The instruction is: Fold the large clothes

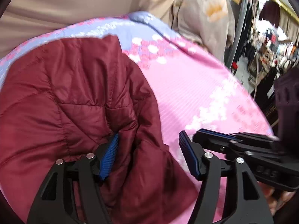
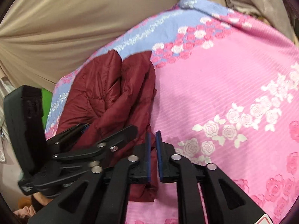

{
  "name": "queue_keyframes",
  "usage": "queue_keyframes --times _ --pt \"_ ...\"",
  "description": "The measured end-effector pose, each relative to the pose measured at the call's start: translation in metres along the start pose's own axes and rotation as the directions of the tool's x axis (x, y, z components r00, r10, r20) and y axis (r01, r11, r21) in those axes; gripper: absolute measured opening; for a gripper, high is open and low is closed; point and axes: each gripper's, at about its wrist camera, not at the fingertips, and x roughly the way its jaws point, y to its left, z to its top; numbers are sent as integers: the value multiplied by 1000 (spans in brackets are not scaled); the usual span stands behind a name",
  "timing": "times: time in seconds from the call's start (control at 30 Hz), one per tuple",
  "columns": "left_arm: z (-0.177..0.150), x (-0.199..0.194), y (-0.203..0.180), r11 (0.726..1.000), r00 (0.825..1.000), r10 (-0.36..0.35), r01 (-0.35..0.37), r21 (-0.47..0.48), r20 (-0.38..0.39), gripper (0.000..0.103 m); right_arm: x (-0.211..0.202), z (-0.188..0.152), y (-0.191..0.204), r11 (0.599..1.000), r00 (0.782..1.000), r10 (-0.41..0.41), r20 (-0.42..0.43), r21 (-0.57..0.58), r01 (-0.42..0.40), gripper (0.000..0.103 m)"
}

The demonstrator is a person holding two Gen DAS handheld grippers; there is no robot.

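Note:
A dark red quilted jacket [image 1: 71, 97] lies bunched on a pink floral bedspread [image 1: 196, 93]. My left gripper [image 1: 149, 149] is open, its blue pads either side of a fold at the jacket's near edge. In the right wrist view the jacket [image 2: 112, 93] lies left of centre on the bedspread [image 2: 224, 84]. My right gripper [image 2: 153, 149] is shut on a thin edge of the jacket's near hem. The left gripper [image 2: 106, 128] shows there too, open, just left of the right one. The right gripper [image 1: 209, 133] shows at the right in the left wrist view.
A beige curtain [image 2: 74, 28] hangs behind the bed. A beige pillow [image 1: 205, 13] lies at the bed's far corner. A cluttered room with shelves [image 1: 271, 43] lies beyond the bed's right side. A green object [image 2: 46, 104] sits at the bed's left edge.

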Motion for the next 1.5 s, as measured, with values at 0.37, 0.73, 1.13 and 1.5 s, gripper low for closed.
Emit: queue_keyframes --times 0.37,0.73,1.13,1.5 --pt "-35 -144 91 951 966 158 -93 -294 205 90 -49 -9 46 975 980 168 108 -167 -149 65" --pt "-75 -98 82 939 959 275 -253 -233 64 89 -20 -24 60 980 992 100 83 -178 -84 5" --pt "-79 -51 58 943 946 323 -322 -89 5 94 26 -57 -15 999 996 20 -83 31 -17 2" --pt "-79 -50 58 939 943 332 -330 -95 0 94 -32 43 34 996 985 -4 170 -90 20 57"
